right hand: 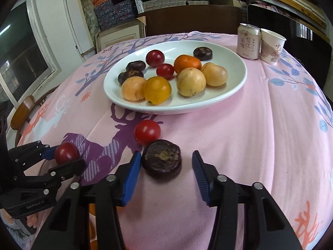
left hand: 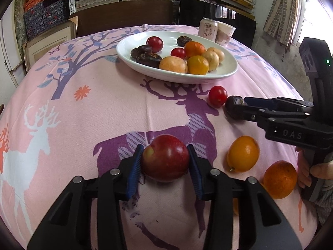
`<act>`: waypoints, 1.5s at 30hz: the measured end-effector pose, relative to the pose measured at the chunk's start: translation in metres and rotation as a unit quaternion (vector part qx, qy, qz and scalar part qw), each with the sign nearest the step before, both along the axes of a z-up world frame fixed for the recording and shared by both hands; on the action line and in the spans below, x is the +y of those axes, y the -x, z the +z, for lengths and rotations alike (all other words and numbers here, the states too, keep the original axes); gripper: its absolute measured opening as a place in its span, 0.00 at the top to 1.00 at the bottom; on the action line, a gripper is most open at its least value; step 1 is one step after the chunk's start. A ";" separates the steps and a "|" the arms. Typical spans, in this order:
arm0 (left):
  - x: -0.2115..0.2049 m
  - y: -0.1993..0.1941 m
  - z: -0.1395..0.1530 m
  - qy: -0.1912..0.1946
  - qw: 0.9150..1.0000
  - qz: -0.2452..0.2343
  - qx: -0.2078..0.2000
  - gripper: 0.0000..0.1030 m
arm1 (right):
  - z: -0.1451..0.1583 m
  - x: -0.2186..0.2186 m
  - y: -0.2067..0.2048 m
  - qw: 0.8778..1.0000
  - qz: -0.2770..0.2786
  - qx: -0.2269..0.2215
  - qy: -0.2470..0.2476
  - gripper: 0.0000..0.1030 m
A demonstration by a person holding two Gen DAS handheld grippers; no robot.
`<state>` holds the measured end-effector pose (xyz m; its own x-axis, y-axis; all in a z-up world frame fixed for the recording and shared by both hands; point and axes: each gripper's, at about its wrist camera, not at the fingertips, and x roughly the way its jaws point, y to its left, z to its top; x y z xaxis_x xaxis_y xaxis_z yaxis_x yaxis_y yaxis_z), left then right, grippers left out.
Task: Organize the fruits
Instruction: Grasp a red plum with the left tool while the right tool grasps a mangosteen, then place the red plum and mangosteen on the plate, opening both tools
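My left gripper (left hand: 165, 158) is shut on a red plum (left hand: 165, 156) that rests on the pink tablecloth; both blue pads press its sides. In the right wrist view the plum (right hand: 67, 153) sits between the left gripper's fingers (right hand: 66, 156). My right gripper (right hand: 164, 158) straddles a dark brown flat fruit (right hand: 162, 158): the left pad touches it, while the right pad stands clear with a gap. A white plate (left hand: 177, 79) further back holds several fruits. A small red tomato (right hand: 147, 131) lies just beyond the dark fruit.
A yellow-orange citrus (left hand: 243, 153) and an orange (left hand: 280, 179) lie loose at the near right. A drink can (right hand: 248, 41) and paper cup (right hand: 271, 46) stand behind the plate at the right. Dark chairs and shelves are past the table's far edge.
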<state>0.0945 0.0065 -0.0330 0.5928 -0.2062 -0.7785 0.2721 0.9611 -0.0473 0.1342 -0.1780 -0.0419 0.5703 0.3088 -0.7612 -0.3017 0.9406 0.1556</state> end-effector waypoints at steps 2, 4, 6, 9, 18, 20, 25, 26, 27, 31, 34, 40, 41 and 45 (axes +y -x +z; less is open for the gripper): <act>0.000 0.000 0.000 -0.001 1.000 0.000 -0.001 0.60 | -0.001 0.006 0.000 1.000 0.003 -0.006 0.014 0.62; 0.000 0.000 0.000 0.000 1.000 0.000 -0.002 0.60 | -0.001 0.009 0.001 1.000 0.009 -0.008 0.014 0.61; 0.001 -0.001 0.000 0.005 1.000 0.001 -0.003 0.60 | 0.000 0.008 0.002 1.000 0.009 -0.009 0.014 0.62; 0.000 0.001 0.002 0.002 1.000 0.001 -0.009 0.60 | 0.001 0.004 0.004 1.000 0.006 -0.010 0.007 0.62; 0.000 0.000 0.026 0.017 0.999 0.004 -0.040 0.60 | 0.031 -0.036 0.022 0.996 -0.039 -0.049 -0.059 0.62; -0.002 -0.008 0.038 0.023 0.999 0.002 -0.045 0.60 | 0.041 -0.049 0.027 0.994 -0.056 -0.065 -0.073 0.62; -0.015 -0.048 0.076 0.022 0.997 -0.004 -0.075 0.60 | 0.077 -0.063 0.004 0.990 -0.075 -0.089 -0.076 0.62; -0.018 -0.060 0.082 0.025 0.997 -0.004 -0.079 0.60 | 0.083 -0.065 -0.007 0.990 -0.079 -0.094 -0.070 0.62; -0.021 -0.071 0.086 0.024 0.996 -0.001 -0.082 0.60 | 0.088 -0.065 -0.017 0.990 -0.081 -0.097 -0.068 0.62; -0.031 -0.113 0.083 0.026 0.996 0.005 -0.080 0.60 | 0.091 -0.068 -0.068 0.988 -0.098 -0.089 -0.084 0.62; -0.039 -0.144 0.070 0.019 0.997 0.008 -0.068 0.60 | 0.079 -0.067 -0.101 0.986 -0.110 -0.077 -0.098 0.62; -0.043 -0.181 0.044 0.034 0.999 0.009 -0.040 0.60 | 0.060 -0.061 -0.146 0.986 -0.105 -0.056 -0.113 0.54; -0.043 -0.182 0.040 0.033 0.999 0.006 -0.035 0.55 | 0.057 -0.059 -0.147 0.986 -0.105 -0.055 -0.115 0.38; -0.038 -0.180 0.040 0.040 0.998 0.014 -0.044 0.33 | 0.056 -0.060 -0.145 0.985 -0.111 -0.052 -0.119 0.35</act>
<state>0.2742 -0.0313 0.0073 0.6649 -0.2482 -0.7045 0.2525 0.9623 -0.1008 0.2788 -0.2376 0.0138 0.7152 0.3304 -0.6159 -0.1188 0.9259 0.3587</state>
